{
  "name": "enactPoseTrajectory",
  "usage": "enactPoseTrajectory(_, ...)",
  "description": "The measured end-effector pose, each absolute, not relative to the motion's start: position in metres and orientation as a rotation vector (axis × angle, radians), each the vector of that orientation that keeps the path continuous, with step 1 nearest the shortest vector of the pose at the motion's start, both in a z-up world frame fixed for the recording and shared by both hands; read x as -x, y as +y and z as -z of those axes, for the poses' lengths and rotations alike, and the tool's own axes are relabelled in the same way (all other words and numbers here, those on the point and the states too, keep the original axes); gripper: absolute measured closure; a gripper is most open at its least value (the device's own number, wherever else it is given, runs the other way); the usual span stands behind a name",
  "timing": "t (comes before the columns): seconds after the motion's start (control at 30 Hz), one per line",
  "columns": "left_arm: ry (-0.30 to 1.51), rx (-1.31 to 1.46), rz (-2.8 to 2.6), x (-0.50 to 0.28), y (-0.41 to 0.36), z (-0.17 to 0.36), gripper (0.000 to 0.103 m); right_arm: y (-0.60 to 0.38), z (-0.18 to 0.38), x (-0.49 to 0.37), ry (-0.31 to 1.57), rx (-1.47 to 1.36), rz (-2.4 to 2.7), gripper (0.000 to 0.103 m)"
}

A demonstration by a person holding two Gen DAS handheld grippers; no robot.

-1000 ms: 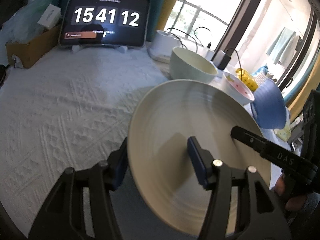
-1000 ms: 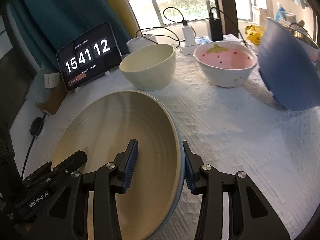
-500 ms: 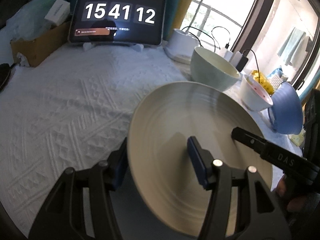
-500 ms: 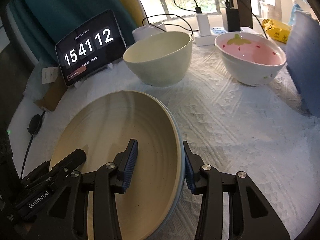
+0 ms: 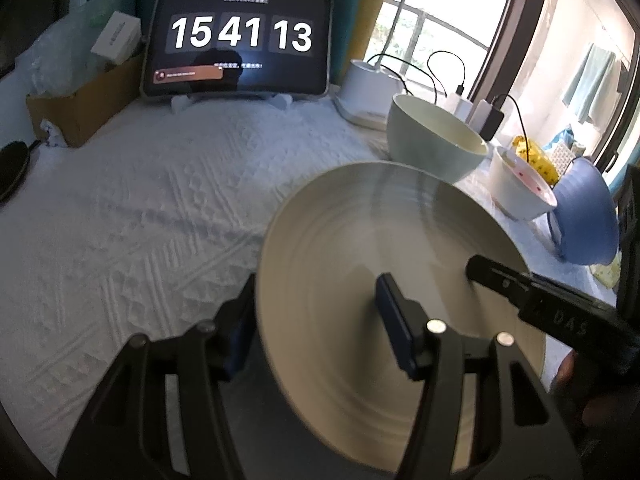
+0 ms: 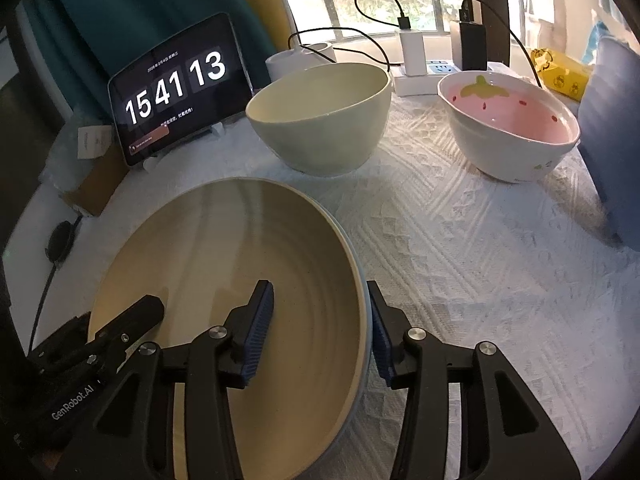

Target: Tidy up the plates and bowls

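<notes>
1. A big cream plate [image 5: 360,264] is held up over the near part of the table [image 5: 140,208], which has a white bumpy cloth on it.
2. The left gripper [image 5: 316,320] pinches the plate's left rim. One blue pad is inside the plate and the other is behind the rim.
3. The right gripper [image 6: 320,328] pinches the plate's right rim. One blue pad [image 6: 260,328] sits on the inside of the plate and the other is outside the edge.
4. From the right wrist view the plate [image 6: 224,280] tips a little, and a thin blue edge shows under its rim. I cannot tell if that is a second plate.
5. Each view shows the tip of the other gripper on the far side of the plate.
6. A pale green bowl [image 6: 320,120] stands upright near the back edge of the table, past the plate.
7. A white bowl with a pink inside [image 6: 508,128] stands to the right of the green bowl. They are near but not touching.
8. A blue bowl [image 5: 584,216] is tipped on its side by the right edge of the table.
9. A tablet [image 5: 240,40] stands at the back left of the table. It shows the numbers 15 41 13.
10. A white charger block [image 6: 412,50] and cables sit at the back edge by the window.
</notes>
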State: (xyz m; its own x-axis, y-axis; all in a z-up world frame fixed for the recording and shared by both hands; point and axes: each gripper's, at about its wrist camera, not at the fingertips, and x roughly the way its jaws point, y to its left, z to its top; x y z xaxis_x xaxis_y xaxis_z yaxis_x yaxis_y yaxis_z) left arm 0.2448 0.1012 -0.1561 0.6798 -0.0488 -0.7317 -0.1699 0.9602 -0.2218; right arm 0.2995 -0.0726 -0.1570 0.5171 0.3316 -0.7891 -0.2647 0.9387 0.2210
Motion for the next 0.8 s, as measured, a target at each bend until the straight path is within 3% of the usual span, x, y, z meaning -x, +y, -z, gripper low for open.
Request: enactPoseTrajectory(0.8, 0.702, 0.235, -0.066, -0.210, 0.063, 0.107, 0.044, -0.138, 0.121, -0.263, 0.878, -0.148, -0.297, 0.055)
